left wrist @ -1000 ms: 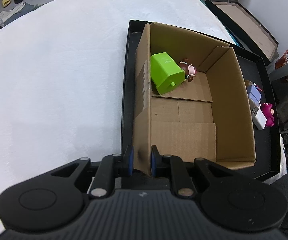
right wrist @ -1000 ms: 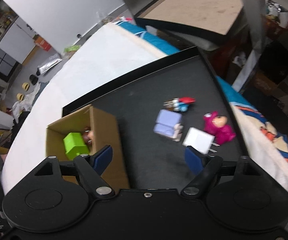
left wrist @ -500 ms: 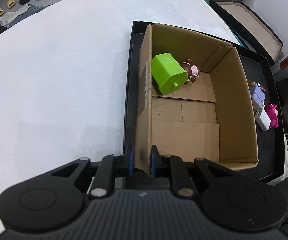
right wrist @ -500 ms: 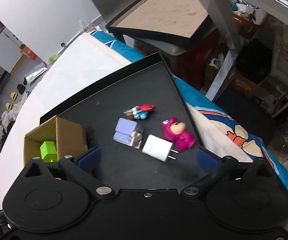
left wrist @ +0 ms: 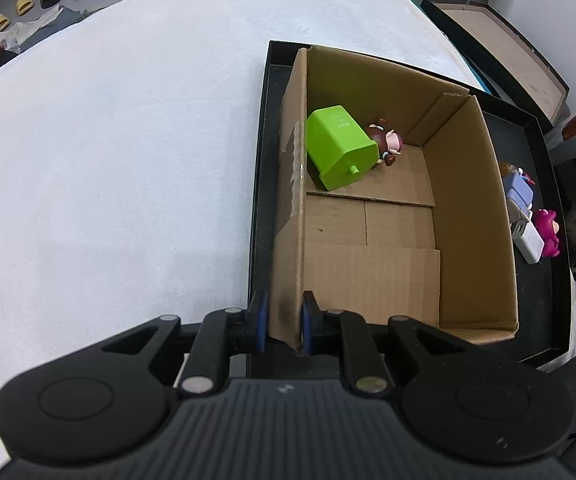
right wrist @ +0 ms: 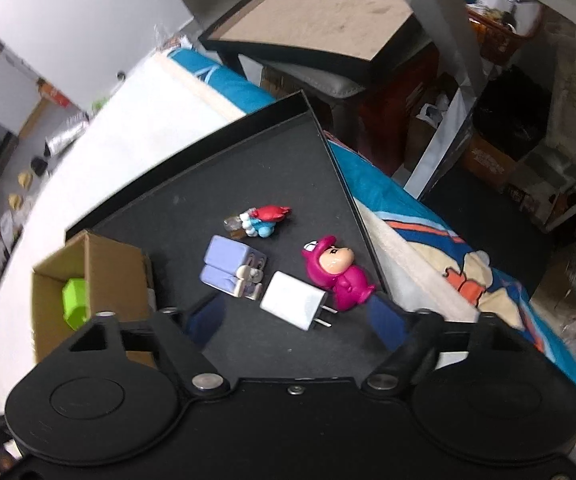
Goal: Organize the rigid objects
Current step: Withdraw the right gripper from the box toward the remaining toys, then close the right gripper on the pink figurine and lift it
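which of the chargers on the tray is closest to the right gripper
The white charger, prongs pointing toward the pink figurine. It lies just ahead of the open right gripper; the lavender charger sits farther back.

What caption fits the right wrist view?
Open right tongs hover over white charger, pink figurine and lilac charger on black tray.

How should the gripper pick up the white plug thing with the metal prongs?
Grip the white charger across its two long plain sides, coming down from above. It lies flat on the black tray, its prongs pointing toward the right gripper, which hangs open over it. The pink figurine sits close on one side, so keep the fingers clear of it and off the thin prongs.
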`<control>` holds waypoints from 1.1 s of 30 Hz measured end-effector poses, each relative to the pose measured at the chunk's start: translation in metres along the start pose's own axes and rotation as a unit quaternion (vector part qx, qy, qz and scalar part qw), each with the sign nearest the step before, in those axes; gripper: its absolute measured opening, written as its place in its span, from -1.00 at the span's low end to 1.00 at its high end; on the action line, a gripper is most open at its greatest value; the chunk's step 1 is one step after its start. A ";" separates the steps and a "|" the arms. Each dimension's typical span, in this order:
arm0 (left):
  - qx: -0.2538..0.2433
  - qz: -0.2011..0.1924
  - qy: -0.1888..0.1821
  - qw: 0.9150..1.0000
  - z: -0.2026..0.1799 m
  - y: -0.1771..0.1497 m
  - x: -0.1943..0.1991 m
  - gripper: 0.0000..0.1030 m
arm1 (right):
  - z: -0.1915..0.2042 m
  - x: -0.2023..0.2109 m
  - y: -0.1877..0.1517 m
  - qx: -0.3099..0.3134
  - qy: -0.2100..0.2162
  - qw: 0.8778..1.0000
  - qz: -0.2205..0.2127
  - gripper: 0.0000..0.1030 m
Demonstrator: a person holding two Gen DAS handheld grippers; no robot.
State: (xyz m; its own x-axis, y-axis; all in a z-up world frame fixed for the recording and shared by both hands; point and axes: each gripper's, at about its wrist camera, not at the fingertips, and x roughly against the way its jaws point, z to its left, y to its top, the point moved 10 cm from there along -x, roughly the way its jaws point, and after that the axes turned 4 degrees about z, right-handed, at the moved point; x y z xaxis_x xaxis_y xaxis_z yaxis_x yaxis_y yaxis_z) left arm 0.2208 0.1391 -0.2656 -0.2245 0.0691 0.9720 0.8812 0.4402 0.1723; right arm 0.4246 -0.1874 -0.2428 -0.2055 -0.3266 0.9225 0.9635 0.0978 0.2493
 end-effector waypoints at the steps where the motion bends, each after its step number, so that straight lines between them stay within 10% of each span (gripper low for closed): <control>1: 0.001 0.000 -0.001 1.000 0.000 0.000 0.000 -0.68 | -0.001 -0.003 0.001 0.005 -0.005 1.000 0.003 0.29; 14: 0.010 -0.001 -0.007 1.000 0.003 0.004 -0.002 -0.69 | -0.006 -0.043 0.012 0.042 -0.040 0.997 0.048 -0.12; 33: 0.012 0.005 -0.007 1.000 0.002 0.008 -0.007 -0.69 | -0.005 -0.098 0.009 0.110 -0.127 0.983 0.073 -0.21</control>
State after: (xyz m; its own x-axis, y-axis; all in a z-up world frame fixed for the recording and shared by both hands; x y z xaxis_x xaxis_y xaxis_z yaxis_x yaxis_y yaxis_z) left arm 0.2283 0.1438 -0.2714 -0.2225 0.0861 0.9711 0.8730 0.4610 0.1592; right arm 0.4545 -0.1595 -0.3323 -0.1316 -0.0519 0.9899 0.9311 0.3362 0.1414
